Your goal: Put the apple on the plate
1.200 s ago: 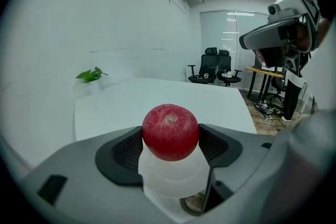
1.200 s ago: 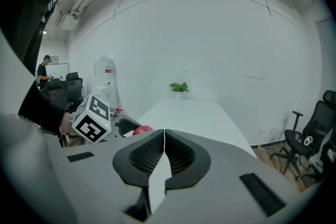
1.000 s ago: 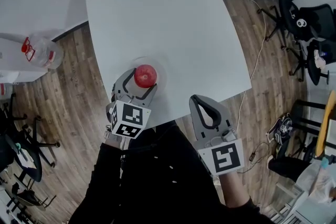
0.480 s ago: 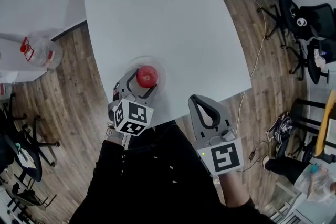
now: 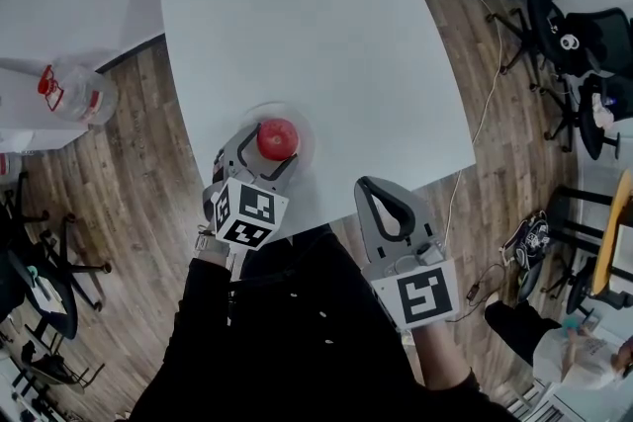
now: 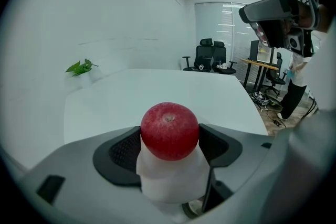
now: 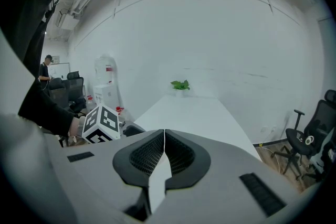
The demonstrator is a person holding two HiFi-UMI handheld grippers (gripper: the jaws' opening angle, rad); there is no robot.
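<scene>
Apple [image 5: 278, 137], red and stem end up, sat clamped between the jaws of the left tongs [image 5: 267, 151], a dark pad pressing each side of it. From the head view it lay over the pale round plate [image 5: 302, 126] near the front edge of the white desk [image 5: 297, 15]; whether it touched the plate could not be told. The right tongs [image 5: 376, 188] hung at the desk's near edge, well apart from the plate, jaws pressed together with nothing between them. A small green plant [image 7: 180, 84] stood at the desk's far end.
</scene>
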